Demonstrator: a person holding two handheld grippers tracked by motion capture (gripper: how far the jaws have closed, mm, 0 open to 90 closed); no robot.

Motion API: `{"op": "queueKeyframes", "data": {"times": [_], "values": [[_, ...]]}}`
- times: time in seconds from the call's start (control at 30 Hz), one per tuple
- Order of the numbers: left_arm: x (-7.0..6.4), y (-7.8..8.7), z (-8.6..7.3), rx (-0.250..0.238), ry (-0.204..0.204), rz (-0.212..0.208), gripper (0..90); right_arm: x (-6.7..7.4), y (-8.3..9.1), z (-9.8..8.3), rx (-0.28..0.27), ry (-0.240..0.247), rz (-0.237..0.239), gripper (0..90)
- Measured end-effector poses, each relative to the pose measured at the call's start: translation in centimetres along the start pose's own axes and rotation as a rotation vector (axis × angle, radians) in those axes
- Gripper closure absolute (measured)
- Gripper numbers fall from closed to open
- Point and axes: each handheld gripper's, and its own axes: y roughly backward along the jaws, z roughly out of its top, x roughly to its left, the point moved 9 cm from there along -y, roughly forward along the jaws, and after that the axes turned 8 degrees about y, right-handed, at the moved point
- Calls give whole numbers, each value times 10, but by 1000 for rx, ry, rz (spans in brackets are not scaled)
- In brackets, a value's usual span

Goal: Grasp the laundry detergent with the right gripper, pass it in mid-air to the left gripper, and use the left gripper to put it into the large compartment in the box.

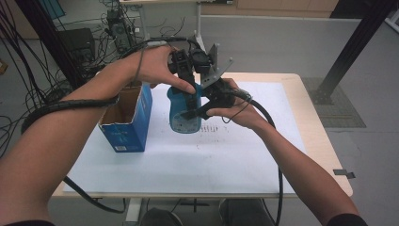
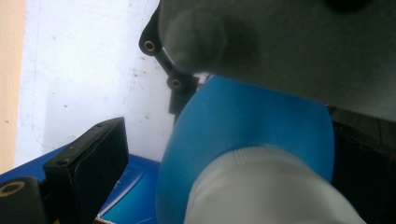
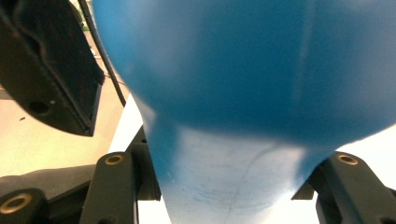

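A blue bottle [image 1: 181,115] with a white cap [image 2: 261,186] hangs upright above the white sheet [image 1: 211,155]. My right gripper [image 1: 197,113] comes in from the right and is shut on its body; in the right gripper view both jaws press the blue bottle [image 3: 243,70] at its narrow part. My left gripper [image 1: 187,96] reaches down over the top. In the left gripper view the cap sits between its jaws, and the left jaw stands apart from the bottle [image 2: 243,121], so this gripper is open.
An open blue cardboard box [image 1: 127,122] stands on the sheet just left of the bottle, and its blue side [image 2: 135,186] lies below the left jaw. The wooden table [image 1: 315,122] has bare edges to the right. Cables and equipment lie on the floor behind.
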Motion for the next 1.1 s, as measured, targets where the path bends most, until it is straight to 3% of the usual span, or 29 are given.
{"op": "queueKeyframes", "data": {"times": [1.1], "values": [[0,0,0,5,-5,3,53,1,2,1,-1,-5,-1,442]]}}
